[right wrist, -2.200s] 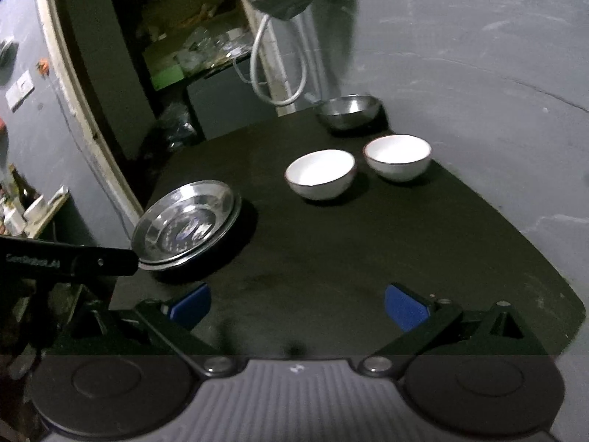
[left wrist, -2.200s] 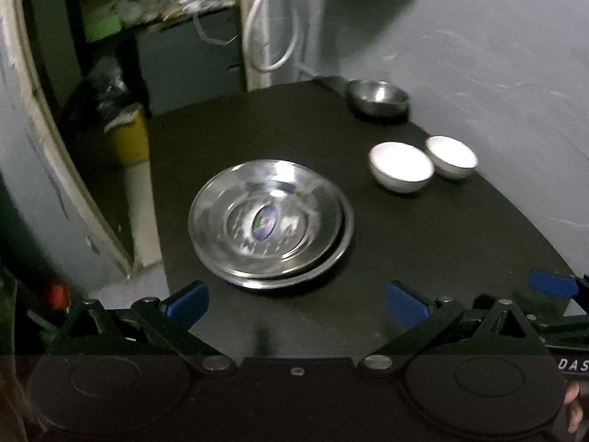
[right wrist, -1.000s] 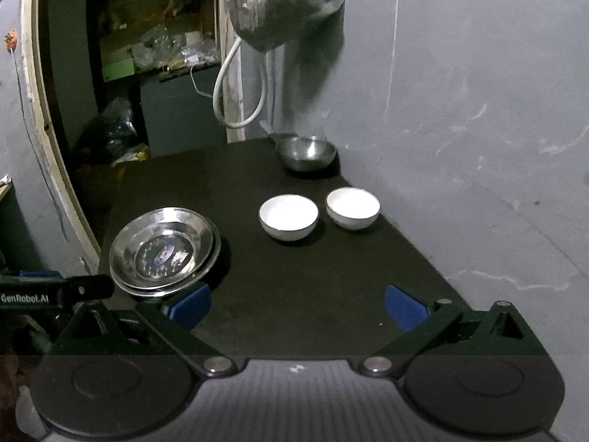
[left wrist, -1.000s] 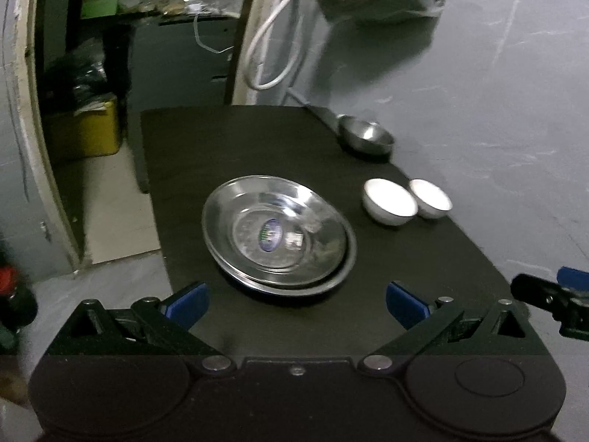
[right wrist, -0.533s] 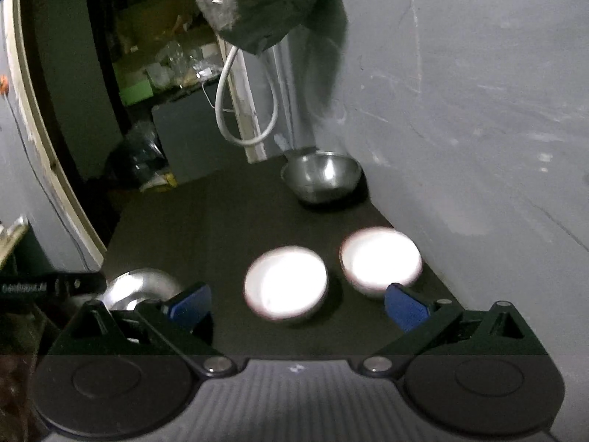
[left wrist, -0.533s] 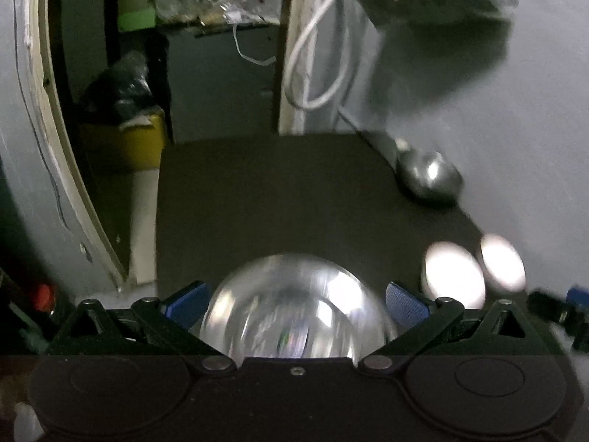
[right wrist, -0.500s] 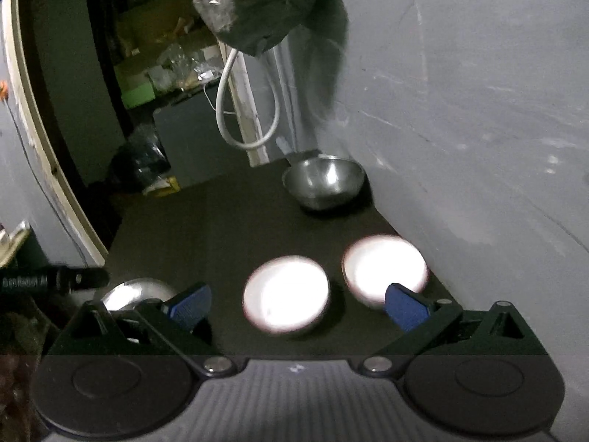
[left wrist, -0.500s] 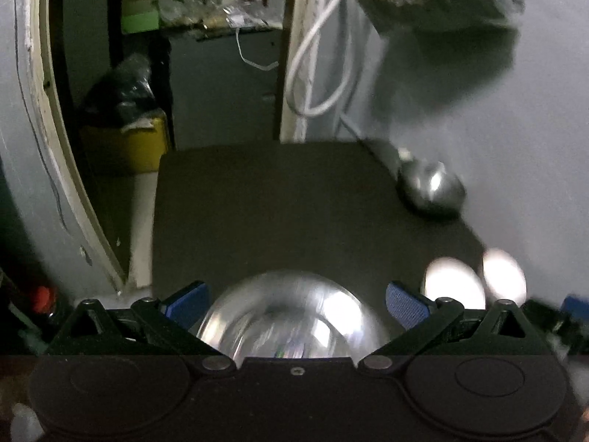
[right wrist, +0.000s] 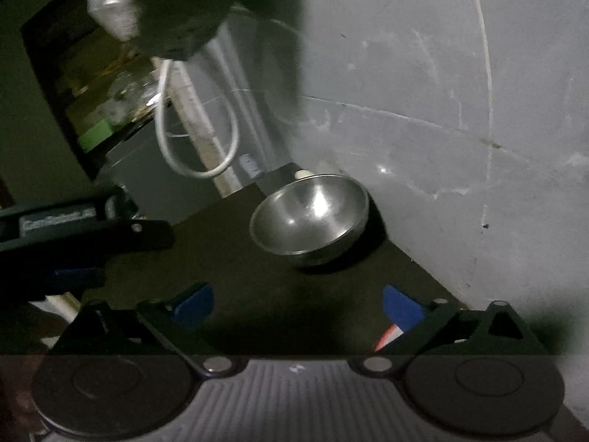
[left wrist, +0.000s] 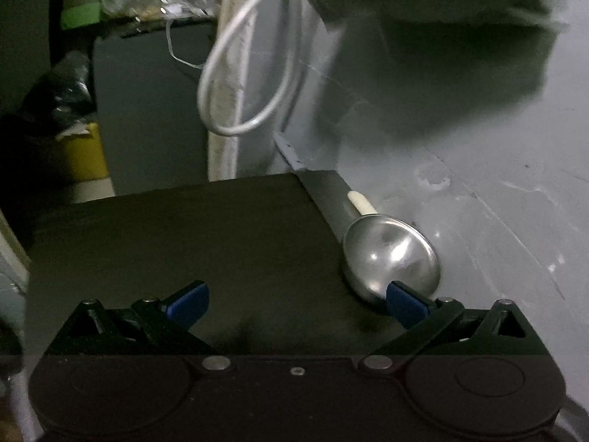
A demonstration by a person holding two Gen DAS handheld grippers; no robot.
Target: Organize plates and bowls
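Tongs first: the left tongs (left wrist: pixel 294 304) are spread wide with nothing between their blue tips, low over the black surface (left wrist: pixel 191 243). The right tongs (right wrist: pixel 296 304) gape just as wide and hold nothing; a sliver of white with a red edge (right wrist: pixel 388 333) peeks out under their right tip at 5 o'clock, too hidden to name. From the right wrist view the left tongs also show as a dark bar at 9 o'clock. Farther on, the steel bowl (right wrist: pixel 309 213) rests upright on the surface at its far right corner, near the grey wall (right wrist: pixel 460 92); in the left wrist view it lies at 3 o'clock, just beyond the right blue tip. Beyond it, a white cable loop (left wrist: pixel 250 73) hangs at 12 o'clock.
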